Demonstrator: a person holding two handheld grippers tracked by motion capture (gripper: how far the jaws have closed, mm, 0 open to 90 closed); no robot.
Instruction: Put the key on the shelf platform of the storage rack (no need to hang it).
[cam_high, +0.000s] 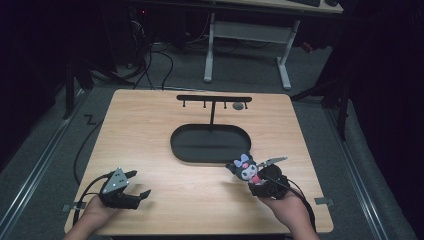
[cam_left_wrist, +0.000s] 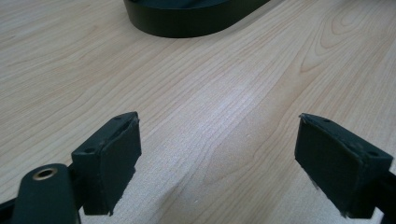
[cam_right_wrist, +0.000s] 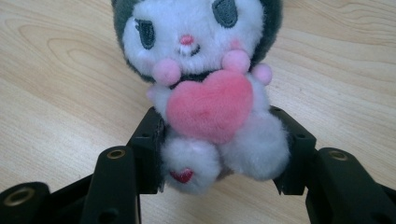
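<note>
The right tongs (cam_right_wrist: 219, 149) hold a small plush toy (cam_right_wrist: 205, 88), their jaws pressed against the sides of its soft lower body, with its pink heart (cam_right_wrist: 210, 112) bulging out between them. In the high view the toy (cam_high: 246, 169) sits upright just ahead of the right tongs (cam_high: 260, 184), low over the tabletop (cam_high: 150, 150), with a thin metal clip or chain sticking out past it to the far right side. The left tongs (cam_left_wrist: 217, 163) stand wide apart with nothing between them, hovering over bare wood; the rim of a black oval tray (cam_left_wrist: 196, 18) lies ahead of them. In the high view the left tongs (cam_high: 135, 187) are well apart from the toy.

Beyond the tray (cam_high: 210, 145) rises a black stand with a row of hooks (cam_high: 214, 100), so hanging the toy there looks like the likely aim.

The main risk is the grip: the jaws bite into squashy stuffing low on the body, so the top-heavy head could tip forward or the toy could squirm out during a lift. The clip also points away from the tongs and looks loose, so it could swing and miss a hook, or catch on the crossbar and drag the light stand over.
</note>
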